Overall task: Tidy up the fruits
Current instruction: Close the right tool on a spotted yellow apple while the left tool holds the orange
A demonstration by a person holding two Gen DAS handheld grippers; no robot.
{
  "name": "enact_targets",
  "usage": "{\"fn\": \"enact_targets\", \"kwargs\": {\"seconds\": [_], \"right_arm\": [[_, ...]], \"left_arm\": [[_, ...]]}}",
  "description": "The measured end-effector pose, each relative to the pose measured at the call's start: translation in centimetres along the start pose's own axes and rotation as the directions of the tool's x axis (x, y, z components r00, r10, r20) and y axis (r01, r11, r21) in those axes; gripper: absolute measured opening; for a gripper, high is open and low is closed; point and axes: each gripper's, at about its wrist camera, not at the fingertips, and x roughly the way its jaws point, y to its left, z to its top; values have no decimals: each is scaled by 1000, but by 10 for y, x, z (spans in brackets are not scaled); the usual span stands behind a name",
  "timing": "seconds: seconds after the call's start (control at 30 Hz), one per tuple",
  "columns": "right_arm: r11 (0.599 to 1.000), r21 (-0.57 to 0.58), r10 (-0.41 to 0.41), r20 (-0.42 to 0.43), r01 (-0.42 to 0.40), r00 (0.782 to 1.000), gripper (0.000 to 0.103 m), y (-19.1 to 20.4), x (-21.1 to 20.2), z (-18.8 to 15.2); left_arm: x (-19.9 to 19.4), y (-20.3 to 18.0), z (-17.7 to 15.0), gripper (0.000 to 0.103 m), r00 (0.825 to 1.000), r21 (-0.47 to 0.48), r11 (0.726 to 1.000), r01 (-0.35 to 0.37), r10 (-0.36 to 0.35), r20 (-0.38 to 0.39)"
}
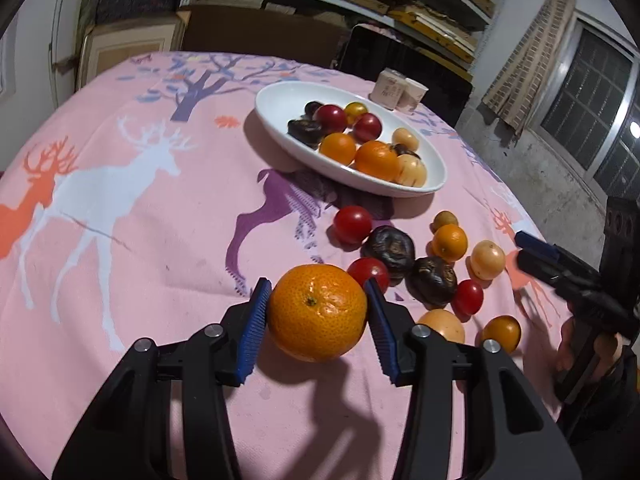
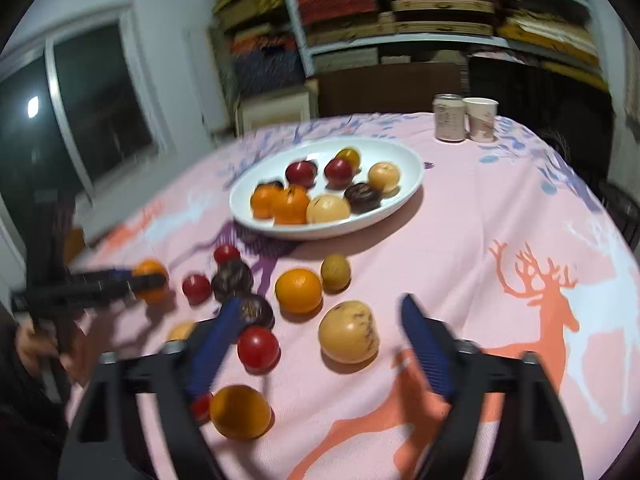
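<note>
Blue-padded tongs of our left gripper [image 1: 316,312] bracketed a large orange [image 1: 317,312] at the near edge of the pink deer-print tablecloth [image 1: 120,240]. The left pad pressed against the peel, while the right pad stood just beside it with a sliver of gap, so we could not tell whether the fruit was firmly clamped. The orange appeared slightly raised above its shadow on the cloth.

Our right gripper [image 2: 316,344] hung with its fingers spread wide, holding nothing. A pale yellow fruit [image 2: 349,332] and a red fruit [image 2: 258,349] lay on the cloth between its 2 pads, touching neither. Below the left finger sat a darker orange fruit [image 2: 240,411].

Loose fruit remained scattered near us: red ones, 2 wrinkled dark ones [image 1: 390,249] and small oranges [image 1: 450,242]. Farther back, the white oval bowl [image 1: 280,100] already held about 10 pieces in red, orange, pale yellow and dark brown. Behind it, near the far edge of the table, a can [image 2: 449,117] and a paper cup [image 2: 482,119] stood side by side. The right wrist view was blurred.
</note>
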Motion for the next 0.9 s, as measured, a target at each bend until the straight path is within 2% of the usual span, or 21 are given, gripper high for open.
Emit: {"fn": "enact_targets", "kwargs": {"seconds": [0.03, 0.23, 0.4, 0.53, 0.7, 0.9], "right_arm": [[999, -31, -43, -48, 41, 998, 46, 6, 9, 0], [976, -87, -209, -97, 201, 973, 51, 6, 28, 4], [976, -66, -216, -141, 208, 966, 58, -5, 36, 4], [977, -26, -212, -189, 211, 959, 59, -14, 44, 2], [984, 27, -172, -150, 178, 974, 41, -24, 37, 2], [989, 49, -134, -95, 140, 986, 41, -26, 27, 3]], "left_arm": [[1, 1, 0, 47, 1000, -1, 1000, 3, -3, -4], [8, 0, 1, 47, 1000, 2, 1000, 9, -9, -30], [18, 1, -1, 49, 996, 5, 1000, 10, -9, -87], [18, -2, -2, 50, 996, 26, 1000, -4, 6, -92], [13, 0, -1, 47, 998, 11, 1000, -3, 3, -60], [2, -3, -1, 47, 1000, 24, 999, 21, -21, -5]]}}
